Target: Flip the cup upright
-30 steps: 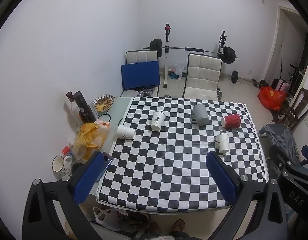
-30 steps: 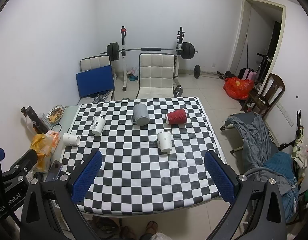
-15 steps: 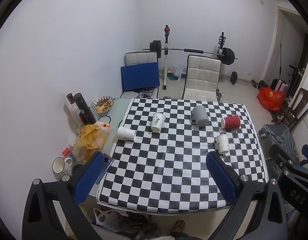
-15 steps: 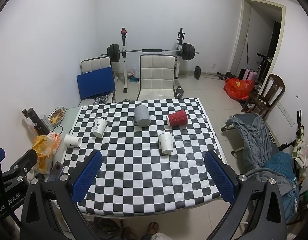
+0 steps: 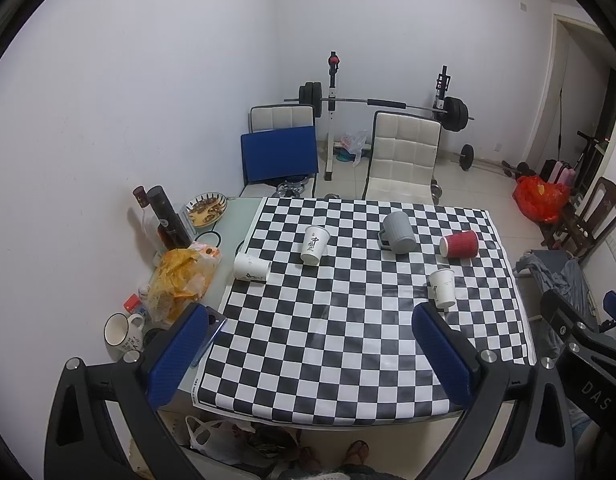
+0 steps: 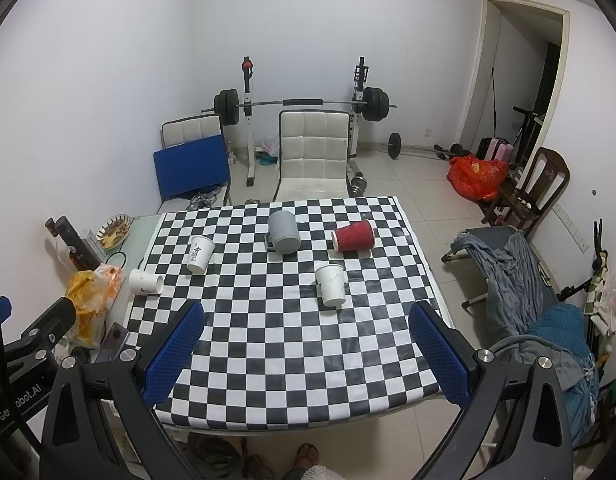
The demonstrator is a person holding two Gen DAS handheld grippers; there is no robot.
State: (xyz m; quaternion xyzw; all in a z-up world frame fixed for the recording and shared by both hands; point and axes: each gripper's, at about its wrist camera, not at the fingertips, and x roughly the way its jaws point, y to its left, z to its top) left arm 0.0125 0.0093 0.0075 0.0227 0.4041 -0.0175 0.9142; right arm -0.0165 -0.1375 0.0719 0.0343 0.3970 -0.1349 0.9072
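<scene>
Several cups sit on the checkered tablecloth (image 5: pixel 339 344). A red ribbed paper cup (image 5: pixel 459 244) (image 6: pixel 353 235) lies on its side at the far right. A white paper cup (image 5: pixel 251 267) (image 6: pixel 145 281) lies on its side at the cloth's left edge. Two white paper cups (image 5: pixel 315 243) (image 5: pixel 442 288) stand upright. A grey mug (image 5: pixel 397 233) (image 6: pixel 284 232) stands mouth down. My left gripper (image 5: pixel 308 356) and right gripper (image 6: pixel 308 356) are both open and empty, held high above the table's near edge.
Left of the cloth lie a yellow bag (image 5: pixel 184 280), dark bottles (image 5: pixel 168 216), a snack plate (image 5: pixel 206 208) and a white mug (image 5: pixel 122 332). Chairs (image 5: pixel 403 152) and a barbell rack (image 5: pixel 383 100) stand behind the table. A cot with clothes (image 6: pixel 519 292) stands at the right.
Both grippers have drawn back and up a little, so the table looks slightly farther away. No cup has moved.
</scene>
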